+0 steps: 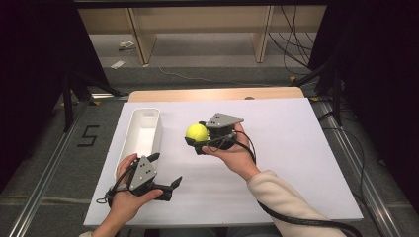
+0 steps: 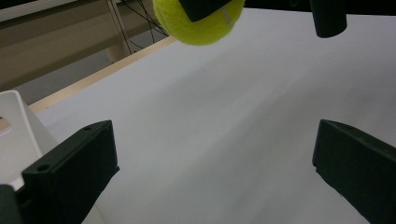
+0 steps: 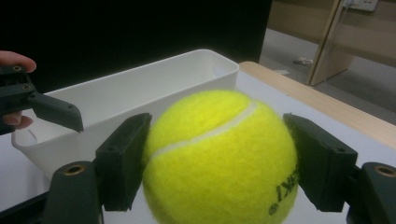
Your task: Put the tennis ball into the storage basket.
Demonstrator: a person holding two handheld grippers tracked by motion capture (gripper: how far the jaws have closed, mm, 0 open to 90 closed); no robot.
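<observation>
Above the table (image 1: 296, 148), just right of the bin (image 1: 143, 131), the right tongs (image 1: 196, 139) clamp the ball (image 1: 196, 131) across its middle. It looks light and springy, its felt grippy (it could pop out if squeezed off-centre). Left tongs (image 1: 165, 173) gape empty near the bin's near end, partly in the way.

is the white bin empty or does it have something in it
Empty, as far as shows. In the high view the white bin shows a bare white floor; the tennis ball is outside it, clamped in the right gripper.
</observation>
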